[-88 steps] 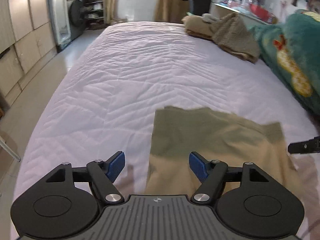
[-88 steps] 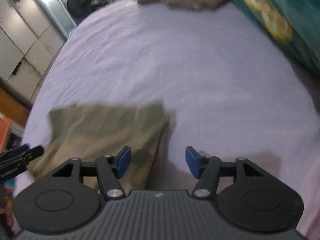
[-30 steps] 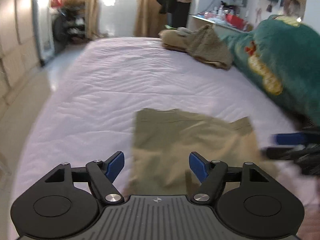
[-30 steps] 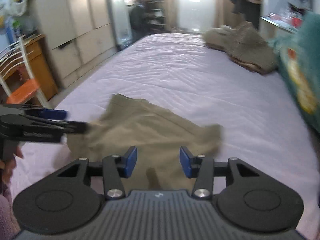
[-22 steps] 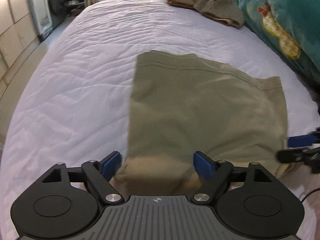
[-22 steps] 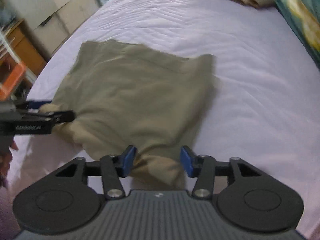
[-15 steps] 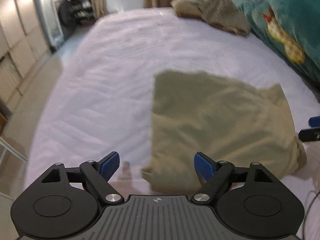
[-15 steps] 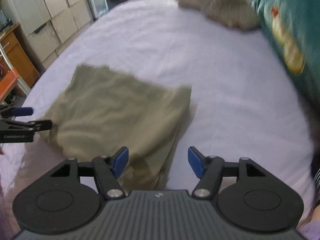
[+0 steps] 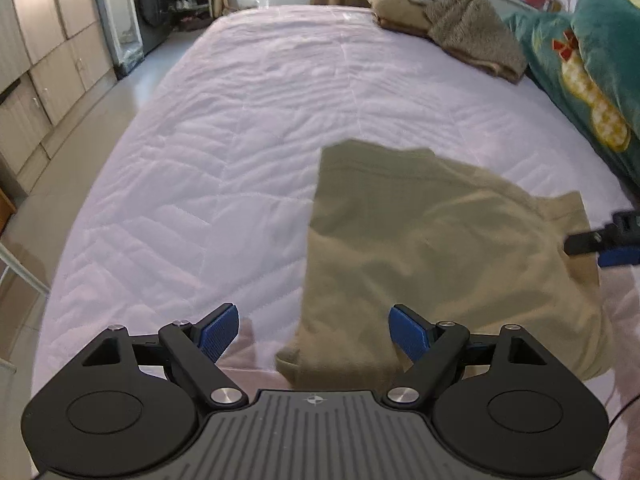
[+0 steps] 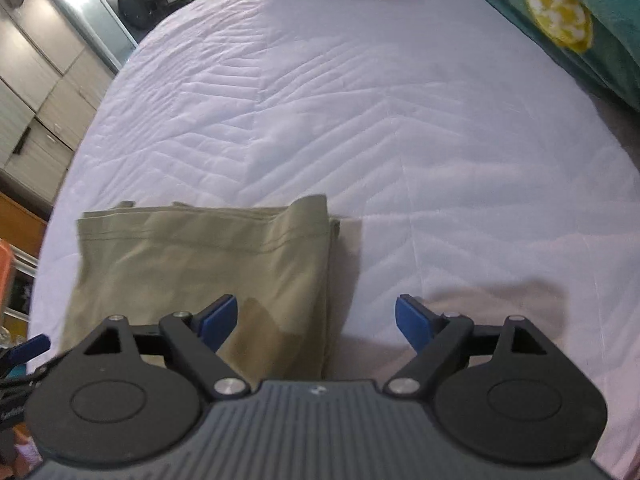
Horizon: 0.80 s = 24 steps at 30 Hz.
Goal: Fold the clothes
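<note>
A folded olive-khaki garment point(image 9: 432, 240) lies on the white quilted bed point(image 9: 256, 128); it also shows in the right wrist view point(image 10: 208, 264). My left gripper point(image 9: 314, 334) is open and empty, above the garment's near left corner. My right gripper point(image 10: 316, 322) is open and empty, over the garment's right edge. The right gripper's tip shows at the right edge of the left wrist view point(image 9: 608, 240); the left gripper's tip shows at the left edge of the right wrist view point(image 10: 24, 354).
A pile of brown clothes point(image 9: 452, 28) lies at the bed's far end. A teal blanket with a yellow pattern point(image 9: 592, 80) runs along the right side. Cabinets point(image 9: 40, 52) and floor lie left of the bed.
Both grippers pulled back from the garment and lifted a little. The jaws of both opened wider. The garment stays folded on the bed.
</note>
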Motion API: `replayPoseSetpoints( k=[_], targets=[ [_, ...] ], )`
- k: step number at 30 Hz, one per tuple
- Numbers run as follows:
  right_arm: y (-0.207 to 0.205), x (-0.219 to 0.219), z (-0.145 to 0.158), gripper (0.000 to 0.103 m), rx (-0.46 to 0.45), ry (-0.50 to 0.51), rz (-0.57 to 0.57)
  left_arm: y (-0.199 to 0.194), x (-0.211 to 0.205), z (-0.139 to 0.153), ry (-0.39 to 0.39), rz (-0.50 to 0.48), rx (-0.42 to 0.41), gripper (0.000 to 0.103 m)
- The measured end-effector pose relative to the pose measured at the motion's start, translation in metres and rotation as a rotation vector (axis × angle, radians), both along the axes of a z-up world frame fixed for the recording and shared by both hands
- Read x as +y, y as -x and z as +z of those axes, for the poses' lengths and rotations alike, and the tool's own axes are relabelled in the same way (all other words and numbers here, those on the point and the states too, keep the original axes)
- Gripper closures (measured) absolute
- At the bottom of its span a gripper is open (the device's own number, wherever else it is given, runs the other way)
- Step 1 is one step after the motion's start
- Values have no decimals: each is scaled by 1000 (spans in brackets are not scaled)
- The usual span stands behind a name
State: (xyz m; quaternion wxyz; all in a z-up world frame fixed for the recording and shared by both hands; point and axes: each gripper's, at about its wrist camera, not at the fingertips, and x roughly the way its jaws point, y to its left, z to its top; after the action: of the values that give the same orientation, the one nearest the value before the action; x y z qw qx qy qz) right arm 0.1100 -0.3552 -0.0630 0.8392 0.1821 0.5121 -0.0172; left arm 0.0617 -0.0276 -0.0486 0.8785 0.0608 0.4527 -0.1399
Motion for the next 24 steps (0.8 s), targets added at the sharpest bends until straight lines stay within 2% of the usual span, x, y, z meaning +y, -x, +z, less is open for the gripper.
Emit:
replayPoseSetpoints(
  k=[3, 4, 5, 7, 11, 17, 21, 24],
  targets=[
    [-9, -2, -9, 16, -6, -51, 31, -4, 1, -11, 0, -1, 21, 19],
    [-11, -2, -15, 12, -2, -68, 30, -5, 2, -16, 6, 4, 29, 16],
    [-13, -2, -20, 3, 3, -86, 30, -5, 2, -20, 3, 7, 29, 9],
    [-11, 1, -22, 0, -26, -94, 39, -4, -4, -26, -32, -24, 23, 0],
    [-13, 11, -21, 0, -23, -44, 90, -7, -3, -29, -12, -36, 39, 0],
    [-8, 16, -18, 0, -40, -29, 91, -2, -5, -30, 8, -45, 25, 1],
    [-4, 29, -17, 3, -72, -9, 148, 1, -10, -31, 27, -63, 16, 2],
    [-5, 32, -15, 10, -76, -5, 166, 3, -11, -31, 79, -67, 16, 4]
  ],
)
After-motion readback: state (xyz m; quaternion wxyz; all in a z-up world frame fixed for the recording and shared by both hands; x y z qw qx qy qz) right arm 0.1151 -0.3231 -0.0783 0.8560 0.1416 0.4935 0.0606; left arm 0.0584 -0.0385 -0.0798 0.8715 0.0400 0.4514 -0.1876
